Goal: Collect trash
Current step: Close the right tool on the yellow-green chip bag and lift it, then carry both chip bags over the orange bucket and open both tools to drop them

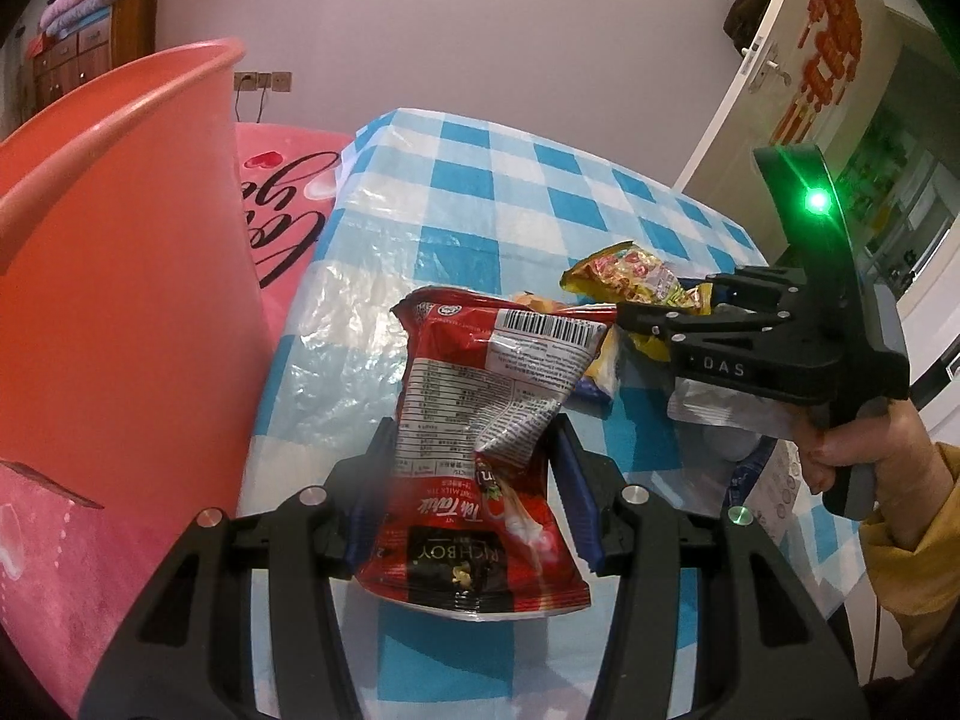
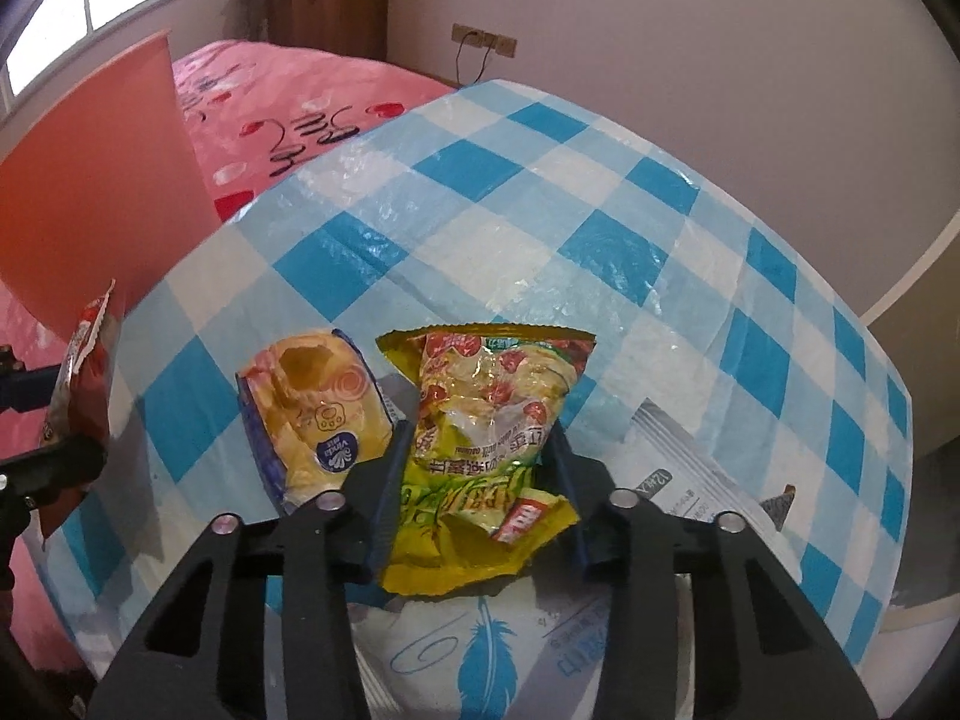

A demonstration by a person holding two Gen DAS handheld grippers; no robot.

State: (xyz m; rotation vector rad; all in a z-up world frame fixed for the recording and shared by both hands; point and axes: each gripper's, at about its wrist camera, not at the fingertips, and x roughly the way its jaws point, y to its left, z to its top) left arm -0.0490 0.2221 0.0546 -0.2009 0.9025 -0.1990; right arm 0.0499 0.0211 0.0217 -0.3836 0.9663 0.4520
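A: So, the left claw first. What has it got?

B: It pinches a red packet, both blue pads pressed into the crumpled sides. The packet stands nearly upright between the fingers, barcode and white print panel at the top, dark band at the bottom. It hangs above the near part of the tabletop, just beside the orange bin.

A: And the right claw?

B: It is clamped on a yellow packet, wrinkled and glossy, with red and green print and a torn lower edge. In the left view the same packet sticks out past the fingertips of the right claw, lifted off the checked cloth.

A: How is the right hand held?

B: Fist round the grip, yellow sleeve at the wrist, the tool lying roughly level and aimed toward the left, a green light glowing on top.

A: What lies around it?

B: A bun wrapper, orange-yellow with a blue rim, lies flat on the tabletop just left of the yellow packet. A white bag with a blue feather lies under the right claw, and a silver pouch to its right. A pink bed lies beyond the tabletop, by the bin.
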